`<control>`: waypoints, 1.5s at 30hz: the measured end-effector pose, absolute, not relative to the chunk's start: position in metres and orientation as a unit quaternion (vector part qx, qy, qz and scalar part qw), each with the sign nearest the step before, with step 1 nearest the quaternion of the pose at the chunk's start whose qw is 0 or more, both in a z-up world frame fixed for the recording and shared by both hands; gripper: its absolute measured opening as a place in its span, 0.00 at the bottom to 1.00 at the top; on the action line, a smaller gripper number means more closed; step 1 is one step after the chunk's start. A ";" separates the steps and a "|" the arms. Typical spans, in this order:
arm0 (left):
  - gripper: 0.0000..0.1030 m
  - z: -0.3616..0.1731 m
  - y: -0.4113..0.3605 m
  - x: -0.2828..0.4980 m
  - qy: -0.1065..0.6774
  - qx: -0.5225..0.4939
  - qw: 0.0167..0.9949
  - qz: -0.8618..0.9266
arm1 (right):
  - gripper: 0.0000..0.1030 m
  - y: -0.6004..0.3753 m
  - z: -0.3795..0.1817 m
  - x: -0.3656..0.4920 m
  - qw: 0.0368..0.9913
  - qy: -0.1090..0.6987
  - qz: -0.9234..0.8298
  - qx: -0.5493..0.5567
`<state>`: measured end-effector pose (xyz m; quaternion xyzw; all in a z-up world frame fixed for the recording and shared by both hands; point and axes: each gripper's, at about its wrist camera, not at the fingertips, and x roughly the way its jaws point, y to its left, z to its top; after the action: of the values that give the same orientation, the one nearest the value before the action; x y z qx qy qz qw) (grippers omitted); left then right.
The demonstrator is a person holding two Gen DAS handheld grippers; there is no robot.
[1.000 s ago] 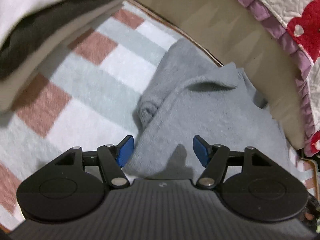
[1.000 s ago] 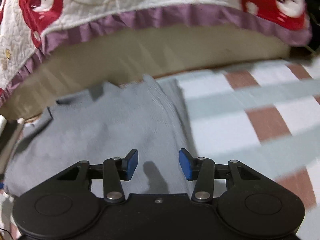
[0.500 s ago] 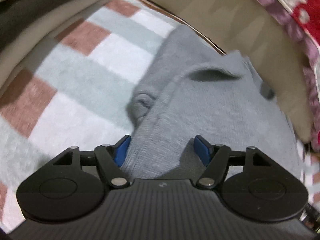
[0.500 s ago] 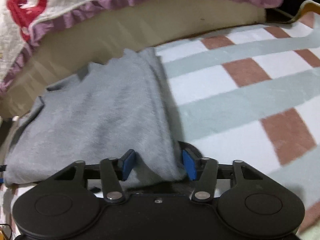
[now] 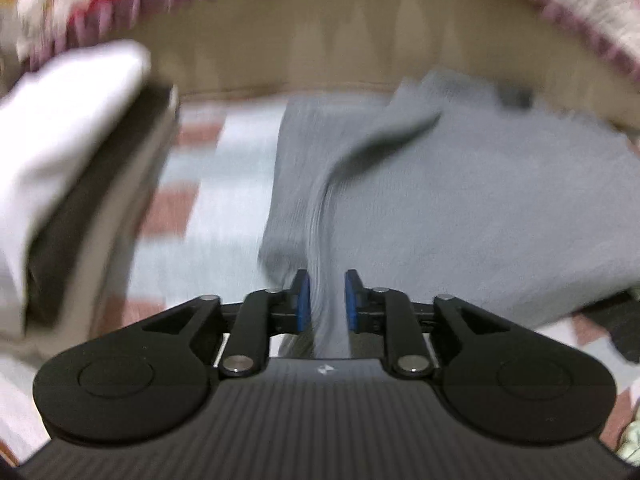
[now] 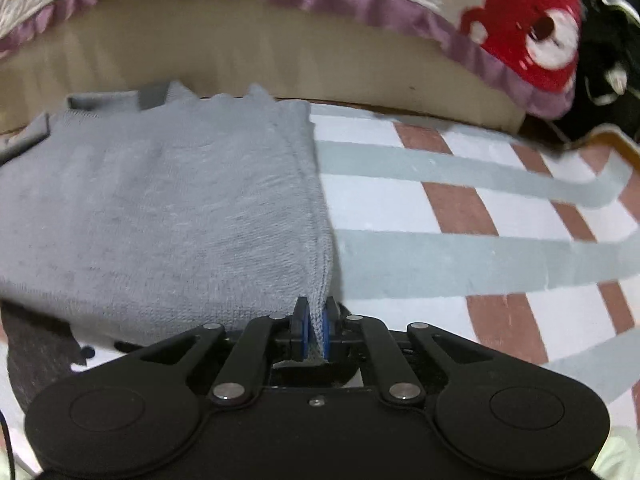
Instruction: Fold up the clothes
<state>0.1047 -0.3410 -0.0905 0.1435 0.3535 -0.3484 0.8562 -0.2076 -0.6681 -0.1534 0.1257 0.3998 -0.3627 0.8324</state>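
A grey knitted sweater [image 5: 460,200] lies on a checked blanket [image 5: 224,200], its far edge against a beige mattress side. In the blurred left wrist view a ridge of its near left edge runs up between the blue pads of my left gripper [image 5: 325,300]; the pads hold the cloth and the jaws are opening slightly. In the right wrist view the sweater [image 6: 160,208] fills the left half, and my right gripper [image 6: 315,328] is shut on its near right corner, the knit pinched between the pads.
A stack of folded white, black and beige clothes [image 5: 60,160] stands left of the sweater. A quilt with a purple frill and red bears [image 6: 520,20] hangs over the mattress side [image 6: 240,60]. Checked blanket [image 6: 460,200] stretches to the right. A dark cloth [image 6: 36,352] lies near left.
Both grippers went from open over the sweater to closed on its near edge. The left one rolled and lifted, pulling up a ridge of cloth; the right one moved to the right corner.
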 end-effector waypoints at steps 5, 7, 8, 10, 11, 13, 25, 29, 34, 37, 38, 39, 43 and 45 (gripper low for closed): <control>0.20 -0.071 -0.371 0.070 0.332 0.044 0.812 -0.477 | 0.26 -0.668 -0.136 -0.213 0.810 0.404 -0.410 0.110; 0.20 -0.081 -0.398 0.057 0.351 0.053 0.792 -0.497 | 0.31 -0.657 -0.119 -0.217 0.818 0.378 -0.420 0.106; 0.20 -0.088 -0.410 0.053 0.361 0.060 0.782 -0.504 | 0.31 -0.650 -0.112 -0.213 0.837 0.363 -0.395 0.110; 0.20 -0.102 -0.426 0.050 0.383 0.067 0.766 -0.512 | 0.31 -0.636 -0.099 -0.201 0.873 0.333 -0.336 0.117; 0.20 -0.110 -0.433 0.049 0.395 0.069 0.758 -0.515 | 0.31 -0.625 -0.096 -0.193 0.890 0.326 -0.299 0.113; 0.20 -0.129 -0.438 0.052 0.428 0.073 0.745 -0.506 | 0.31 -0.600 -0.092 -0.174 0.919 0.313 -0.218 0.100; 0.20 -0.149 -0.433 0.049 0.456 0.083 0.741 -0.486 | 0.23 -0.545 -0.148 -0.095 0.912 0.404 -0.070 0.016; 0.20 -0.149 -0.434 0.054 0.465 0.079 0.736 -0.485 | 0.23 -0.553 -0.152 -0.104 0.911 0.405 -0.062 0.040; 0.21 -0.145 -0.433 0.061 0.458 0.088 0.741 -0.482 | 0.23 -0.564 -0.156 -0.108 0.914 0.393 -0.057 0.085; 0.26 -0.127 -0.427 0.076 0.399 0.136 0.787 -0.450 | 0.23 -0.575 -0.158 -0.111 0.907 0.393 -0.055 0.140; 0.34 -0.121 -0.423 0.086 0.377 0.146 0.803 -0.437 | 0.23 -0.579 -0.158 -0.113 0.902 0.399 -0.050 0.159; 0.41 -0.115 -0.419 0.100 0.360 0.146 0.816 -0.429 | 0.23 -0.582 -0.159 -0.115 0.896 0.406 -0.044 0.176; 0.46 -0.110 -0.419 0.158 0.326 0.167 0.840 -0.400 | 0.17 -0.598 -0.153 -0.114 0.865 0.455 -0.012 0.211; 0.55 -0.120 -0.432 0.175 0.323 0.197 0.827 -0.417 | 0.24 -0.613 -0.129 -0.115 0.876 0.428 0.001 0.222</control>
<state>0.1750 -0.4318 -0.1201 0.1974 0.3227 -0.4167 0.8266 -0.1149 -0.6132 -0.1290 0.2220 0.4280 0.0011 0.8761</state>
